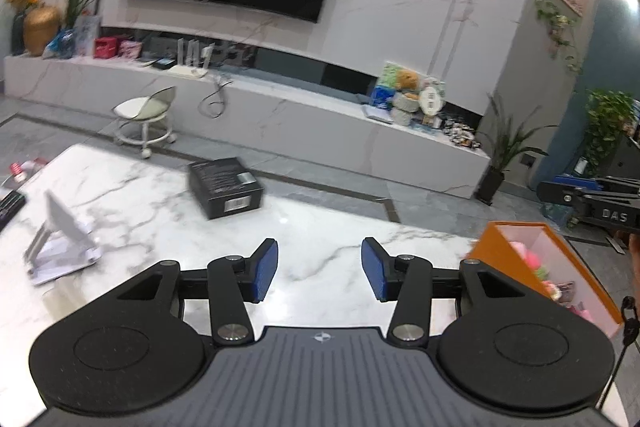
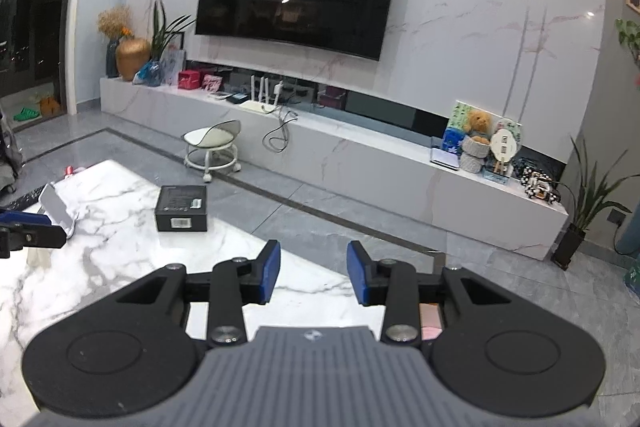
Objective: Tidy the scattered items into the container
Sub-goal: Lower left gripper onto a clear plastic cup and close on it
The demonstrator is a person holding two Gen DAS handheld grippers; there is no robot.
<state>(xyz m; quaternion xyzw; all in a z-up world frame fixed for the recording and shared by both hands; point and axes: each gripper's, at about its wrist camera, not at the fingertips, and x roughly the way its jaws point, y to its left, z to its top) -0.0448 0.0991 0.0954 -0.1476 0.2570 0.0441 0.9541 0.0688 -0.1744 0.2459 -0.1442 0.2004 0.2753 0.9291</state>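
Two blue-padded fingers are seen in the left wrist view, where the left gripper (image 1: 319, 269) is held over the white marble table (image 1: 132, 195) with its jaws parted and nothing between them. An orange container (image 1: 568, 255) with a pale pink inside is found at the right, just beside the right finger linkage, and small pink and green items (image 1: 538, 261) are seen lying in it, too blurred to be named. A black box (image 1: 226, 191) is set farther off on the table, left of centre, and a white folding stand (image 1: 60, 239) is placed at the left, well apart from the box. Part of the right gripper (image 1: 592, 201) is caught at the right edge, beyond the container. In the right wrist view, the right gripper (image 2: 313, 273) is held over the near right part of the table (image 2: 120, 255), its jaws parted and nothing gripped. The black box (image 2: 182, 207) is seen far and to the left, with the white stand (image 2: 58, 207) farther left still. A sliver of the left gripper (image 2: 28, 233) is shown at the left edge, in front of the stand. A pink patch, only partly seen, is glimpsed below the right finger linkage.
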